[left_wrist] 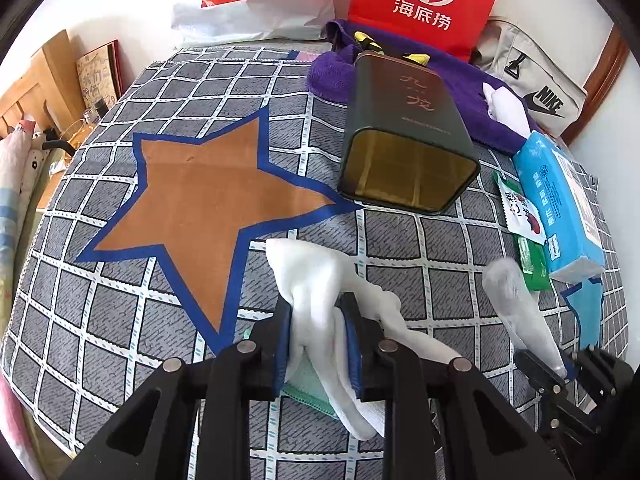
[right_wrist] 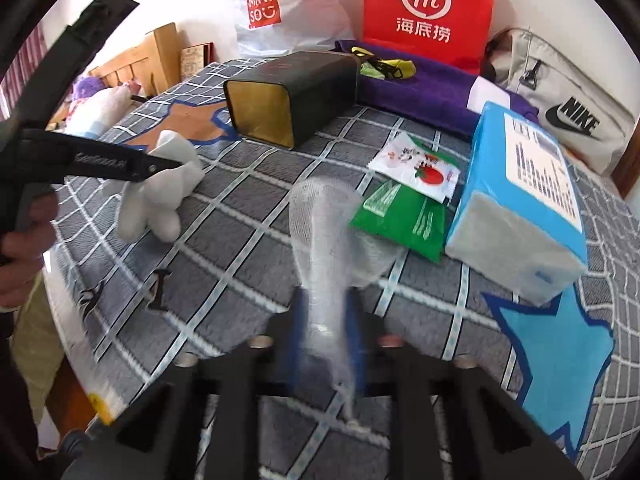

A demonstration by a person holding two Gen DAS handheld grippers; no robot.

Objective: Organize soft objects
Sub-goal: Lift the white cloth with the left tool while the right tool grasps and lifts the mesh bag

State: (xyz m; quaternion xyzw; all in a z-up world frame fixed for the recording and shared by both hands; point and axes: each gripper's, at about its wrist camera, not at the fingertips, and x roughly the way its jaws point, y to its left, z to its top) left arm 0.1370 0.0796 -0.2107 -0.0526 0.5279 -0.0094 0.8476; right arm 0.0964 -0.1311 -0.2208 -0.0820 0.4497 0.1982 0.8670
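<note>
You work over a bed (left_wrist: 80, 320) with a grey checked cover and star patches, a dark tin (left_wrist: 404, 136) lying on its side before bags at the wall. Both your grippers tilt steeply down toward the cover. Your left gripper (left_wrist: 318, 344) is clamped on a white cloth (left_wrist: 316, 280), while your right gripper (right_wrist: 326, 344) is pinched onto a translucent foam net sleeve (right_wrist: 320, 240) beside the green packet (right_wrist: 404, 216)
</note>
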